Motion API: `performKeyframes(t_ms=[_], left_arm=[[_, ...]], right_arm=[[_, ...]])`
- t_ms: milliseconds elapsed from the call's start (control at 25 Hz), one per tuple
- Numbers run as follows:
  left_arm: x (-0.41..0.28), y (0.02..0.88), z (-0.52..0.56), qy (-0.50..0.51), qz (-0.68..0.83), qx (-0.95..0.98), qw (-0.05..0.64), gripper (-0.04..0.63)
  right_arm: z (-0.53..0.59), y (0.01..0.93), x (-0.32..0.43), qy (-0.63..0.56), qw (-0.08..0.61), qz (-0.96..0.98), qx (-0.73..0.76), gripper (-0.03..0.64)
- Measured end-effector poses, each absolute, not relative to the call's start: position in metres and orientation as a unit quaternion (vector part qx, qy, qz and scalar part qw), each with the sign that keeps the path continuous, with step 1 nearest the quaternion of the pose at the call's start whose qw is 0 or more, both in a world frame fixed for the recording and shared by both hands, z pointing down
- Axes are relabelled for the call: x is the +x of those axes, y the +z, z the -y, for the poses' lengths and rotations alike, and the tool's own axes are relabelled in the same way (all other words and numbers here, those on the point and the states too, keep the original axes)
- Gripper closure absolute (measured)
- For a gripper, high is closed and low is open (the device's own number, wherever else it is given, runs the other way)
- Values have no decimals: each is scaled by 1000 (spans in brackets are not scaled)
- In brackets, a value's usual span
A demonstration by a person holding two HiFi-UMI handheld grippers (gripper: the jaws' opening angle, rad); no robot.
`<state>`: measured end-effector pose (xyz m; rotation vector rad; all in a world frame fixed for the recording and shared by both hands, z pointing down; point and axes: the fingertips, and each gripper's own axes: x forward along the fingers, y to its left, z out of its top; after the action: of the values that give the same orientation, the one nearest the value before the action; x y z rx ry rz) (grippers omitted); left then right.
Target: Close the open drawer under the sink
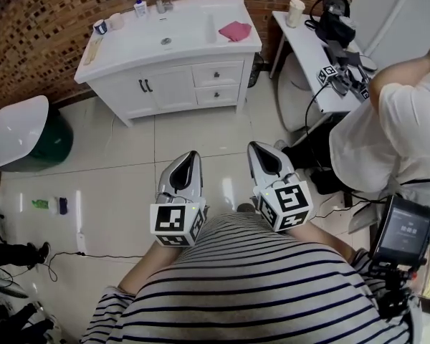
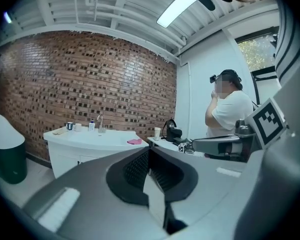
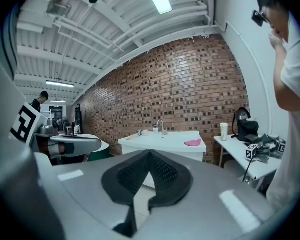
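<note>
The white sink cabinet (image 1: 173, 84) stands against the brick wall at the top of the head view, with two doors on the left and two small drawers (image 1: 217, 84) on the right. From here both drawer fronts look about flush. My left gripper (image 1: 193, 154) and right gripper (image 1: 254, 146) are held side by side close to my striped shirt, over the tiled floor and well short of the cabinet. Both are shut with nothing between the jaws. The left gripper (image 2: 149, 149) view shows the cabinet (image 2: 75, 156) far off to the left. The right gripper (image 3: 150, 152) points at the cabinet (image 3: 162, 146).
A pink cloth (image 1: 235, 30), a tap and bottles sit on the sink top. A green bin with a white lid (image 1: 25, 131) stands to the left. At the right are a white table (image 1: 308, 56) with gear and a person in a white shirt (image 1: 387, 127). Cables lie on the floor.
</note>
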<state>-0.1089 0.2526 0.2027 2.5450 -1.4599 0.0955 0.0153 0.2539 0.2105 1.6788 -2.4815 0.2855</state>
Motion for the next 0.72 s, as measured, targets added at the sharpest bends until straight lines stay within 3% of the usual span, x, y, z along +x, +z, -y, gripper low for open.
performKeyframes(t_ms=[720], left_arm=[[-100, 197, -239, 35, 496, 862, 96, 580]], right_arm=[[-237, 200, -13, 59, 83, 848, 520, 617]])
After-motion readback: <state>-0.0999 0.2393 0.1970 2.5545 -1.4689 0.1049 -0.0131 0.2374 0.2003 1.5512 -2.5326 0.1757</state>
